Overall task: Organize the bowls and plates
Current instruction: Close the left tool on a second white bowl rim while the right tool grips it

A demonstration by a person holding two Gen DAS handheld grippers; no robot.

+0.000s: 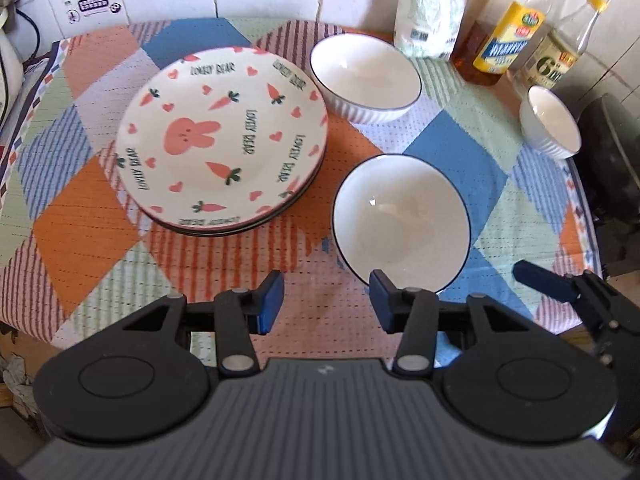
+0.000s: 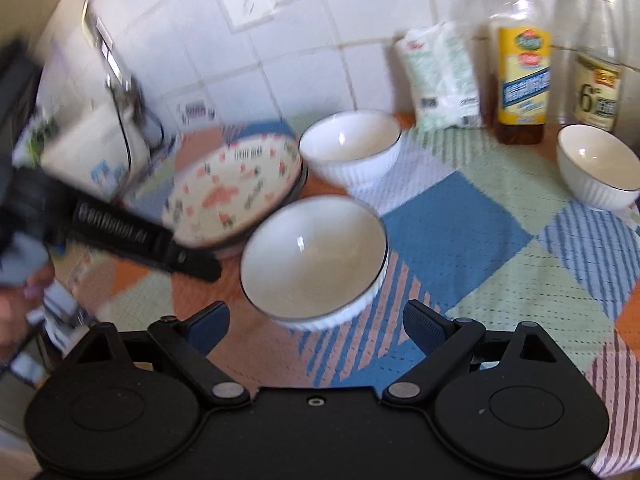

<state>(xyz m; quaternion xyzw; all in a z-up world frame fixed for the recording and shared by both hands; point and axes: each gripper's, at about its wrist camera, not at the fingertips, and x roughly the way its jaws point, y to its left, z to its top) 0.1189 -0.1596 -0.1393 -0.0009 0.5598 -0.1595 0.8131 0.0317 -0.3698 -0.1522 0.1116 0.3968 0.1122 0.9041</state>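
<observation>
On the patchwork cloth (image 1: 92, 216) that covers the tabletop sits a stack of plates (image 1: 222, 140); the top one is printed with a pink rabbit, carrots and hearts, and darker rims show beneath it. Just beside the stack, toward the tiled wall, stands a white ribbed bowl (image 1: 366, 80). A second white bowl with a dark rim (image 1: 402, 220) rests on the cloth closer in, near the stack but apart from it. A third, smaller bowl (image 1: 550, 124) stands well off to the right, close to the bottles.

The left gripper (image 1: 326, 300) hangs above the cloth with its jaws apart and nothing between them; its right pad overlaps the near rim of the dark-rimmed bowl in view, though I cannot tell whether it touches. The right gripper (image 2: 316, 324) hovers just in front of that same bowl, jaws spread wide and empty.

Against the wall stand a white packet (image 1: 432, 12), a bottle with a yellow label (image 1: 508, 36) and a clear bottle with a yellow cap (image 1: 560, 52).
</observation>
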